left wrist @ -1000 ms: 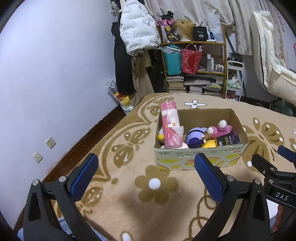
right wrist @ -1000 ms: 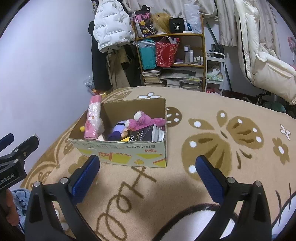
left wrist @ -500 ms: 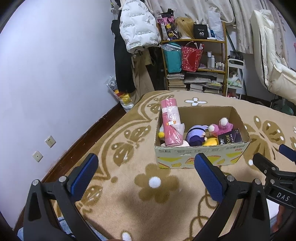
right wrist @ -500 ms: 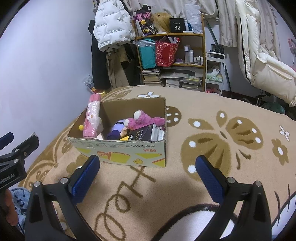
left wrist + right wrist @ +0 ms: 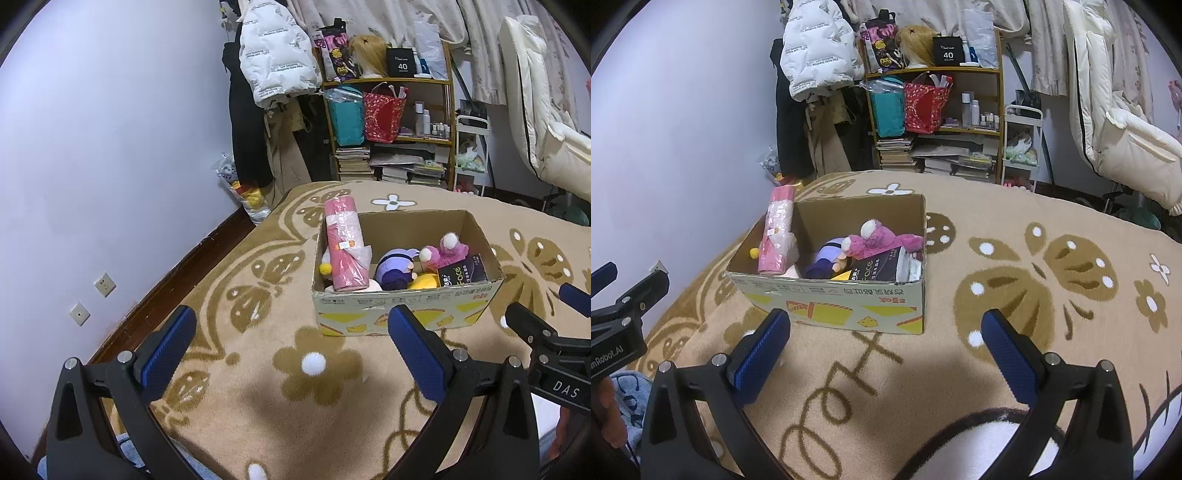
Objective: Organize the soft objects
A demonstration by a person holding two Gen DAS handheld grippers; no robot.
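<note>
Left hand-held gripper (image 5: 290, 339) wide apart, empty, right hand-held gripper (image 5: 886, 343) likewise, cardboard box (image 5: 849, 306) ahead

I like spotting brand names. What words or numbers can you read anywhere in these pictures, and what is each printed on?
"40": black box on the shelf's top.
"DAS": right gripper, seen from the left wrist.
"nRobot.AI", cut off at the frame edge: left gripper, seen from the right wrist.
"ace", partly hidden: black pack in the cardboard box.
Printing on the cardboard box's front and on the white jacket: too small to read.
</note>
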